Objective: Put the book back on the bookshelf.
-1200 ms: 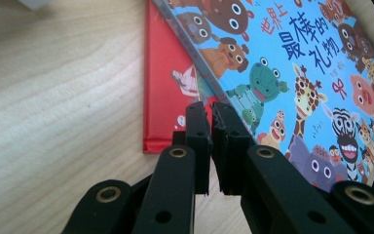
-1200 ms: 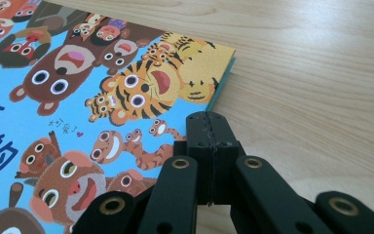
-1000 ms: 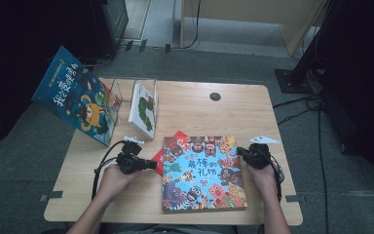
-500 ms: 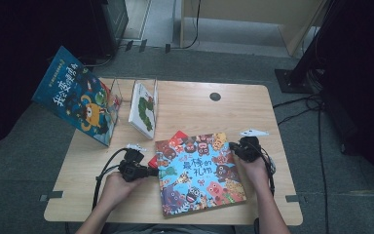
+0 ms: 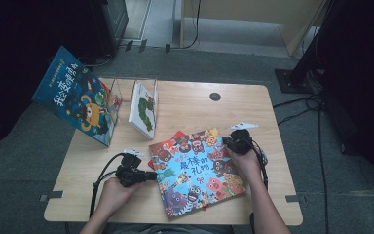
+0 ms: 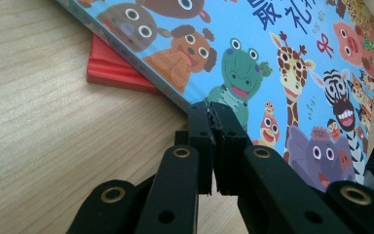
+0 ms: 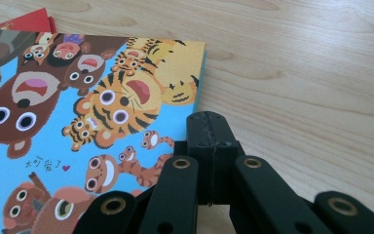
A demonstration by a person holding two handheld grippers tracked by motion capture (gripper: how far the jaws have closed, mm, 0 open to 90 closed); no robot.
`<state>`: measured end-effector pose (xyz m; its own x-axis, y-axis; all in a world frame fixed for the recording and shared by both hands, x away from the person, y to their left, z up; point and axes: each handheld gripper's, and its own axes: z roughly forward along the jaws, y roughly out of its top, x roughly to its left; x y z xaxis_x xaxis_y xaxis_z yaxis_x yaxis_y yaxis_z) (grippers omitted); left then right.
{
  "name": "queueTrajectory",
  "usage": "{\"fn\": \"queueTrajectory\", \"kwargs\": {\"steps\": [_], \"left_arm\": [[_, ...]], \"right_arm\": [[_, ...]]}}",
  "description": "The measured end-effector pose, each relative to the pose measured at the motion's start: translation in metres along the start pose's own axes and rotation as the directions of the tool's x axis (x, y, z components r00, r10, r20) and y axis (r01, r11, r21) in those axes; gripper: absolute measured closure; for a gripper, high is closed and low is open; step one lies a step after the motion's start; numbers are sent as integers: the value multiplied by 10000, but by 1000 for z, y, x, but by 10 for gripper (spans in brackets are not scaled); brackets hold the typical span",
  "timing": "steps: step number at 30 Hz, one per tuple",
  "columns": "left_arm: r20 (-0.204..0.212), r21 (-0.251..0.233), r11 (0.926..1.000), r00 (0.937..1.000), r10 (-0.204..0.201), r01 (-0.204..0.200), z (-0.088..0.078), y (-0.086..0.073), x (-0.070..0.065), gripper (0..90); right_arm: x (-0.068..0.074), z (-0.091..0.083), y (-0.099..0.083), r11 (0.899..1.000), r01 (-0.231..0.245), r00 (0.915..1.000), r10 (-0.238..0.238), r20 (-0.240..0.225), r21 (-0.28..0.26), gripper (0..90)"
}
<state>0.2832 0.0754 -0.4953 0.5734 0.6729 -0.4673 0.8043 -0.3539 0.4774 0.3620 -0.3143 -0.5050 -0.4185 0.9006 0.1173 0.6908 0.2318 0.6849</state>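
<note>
A colourful animal picture book (image 5: 195,170) lies tilted on the wooden table, partly on top of a red book (image 5: 177,135). My left gripper (image 5: 154,176) is shut, with its tips against the picture book's left edge (image 6: 292,58) and nothing between the jaws, which have just closed slightly further. In the left gripper view the shut tips (image 6: 213,109) meet the cover beside the red book (image 6: 112,68). My right gripper (image 5: 226,141) is also shut and rests at the book's upper right edge. Its tips (image 7: 208,119) sit by the tiger corner of the book (image 7: 78,122).
A blue picture book (image 5: 75,100) leans against a clear stand (image 5: 119,92) at the table's back left. A white book (image 5: 143,109) stands upright beside it. A round black cable hole (image 5: 215,96) sits near the far edge. Bare wood lies right of the book.
The picture book has turned counter-clockwise and now lies tilted. My right gripper moved left and away along its right edge. The left gripper stayed at the left edge.
</note>
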Motion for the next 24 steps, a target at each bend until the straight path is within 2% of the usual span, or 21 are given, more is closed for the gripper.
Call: {"fn": "queueTrajectory", "kwargs": {"steps": [3, 7, 10, 12, 19, 24], "left_arm": [[-21, 22, 10000, 10000, 68, -67, 0, -1, -2, 885], [91, 51, 10000, 9999, 83, -84, 3, -2, -5, 885], [165, 48, 9998, 9997, 170, -171, 6, -2, -9, 885], [179, 44, 9997, 9996, 231, -232, 8, -2, -12, 885], [334, 71, 9997, 9992, 226, -228, 10, -3, -15, 886], [464, 5, 9998, 9988, 178, -179, 8, -5, -17, 890]], "right_arm": [[-1, 5, 3, 10000, 12, 10000, -12, -62, 97, 900], [-4, 9, 4, 10000, -40, 9999, 39, -157, -24, 899], [-8, 7, 4, 9999, 47, 10000, -46, -63, 90, 873], [-9, 5, 4, 10000, -71, 9999, 72, -125, 59, 900], [-3, 5, 8, 9999, -115, 9992, 113, 382, 60, 900], [3, 11, 12, 10000, -81, 9991, 80, 414, 38, 900]]}}
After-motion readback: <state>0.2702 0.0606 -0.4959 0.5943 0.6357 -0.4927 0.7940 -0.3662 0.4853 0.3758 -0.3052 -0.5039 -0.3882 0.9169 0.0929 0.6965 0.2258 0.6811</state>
